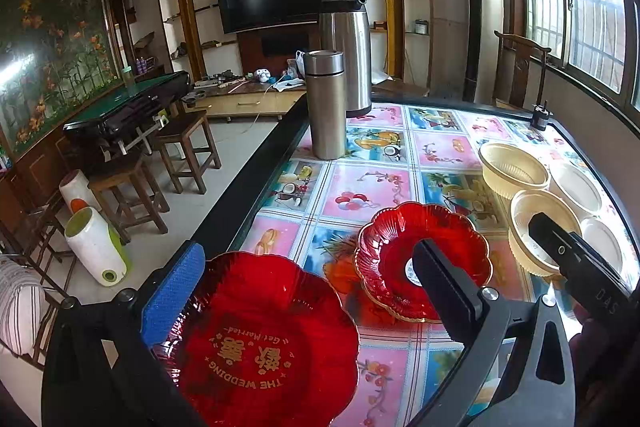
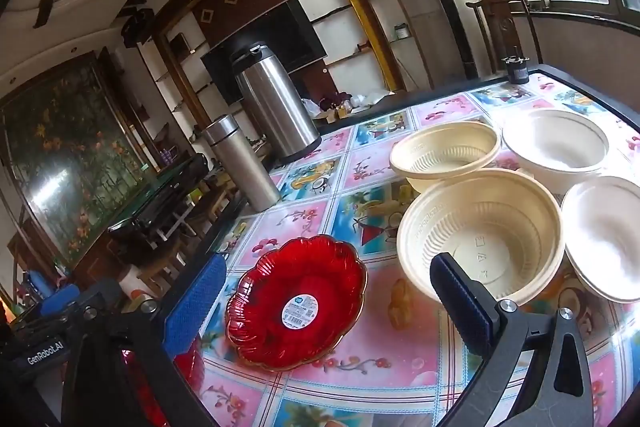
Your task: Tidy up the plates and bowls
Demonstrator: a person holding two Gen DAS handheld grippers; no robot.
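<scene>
A large red flower-shaped plate (image 1: 264, 339) with gold wedding lettering lies on the table right under my left gripper (image 1: 308, 291), which is open and astride it, pads not pressing. A smaller red plate (image 1: 392, 247) (image 2: 296, 303) with a round sticker sits just beyond. My right gripper (image 2: 328, 301) hovers open over that smaller plate. One of its fingers (image 1: 554, 239) shows above the near cream bowl (image 1: 524, 223) (image 2: 480, 227). A second cream bowl (image 2: 444, 155) and two white bowls (image 2: 556, 143) (image 2: 604, 235) stand at the right.
The table (image 1: 360, 187) has a glossy fruit-patterned top with a black left edge (image 1: 256, 179). A steel flask (image 1: 324, 103) and a tall steel carafe (image 1: 348, 51) stand at the far left. A small dark object (image 1: 540, 117) sits at the far right corner. Stools stand on the floor left.
</scene>
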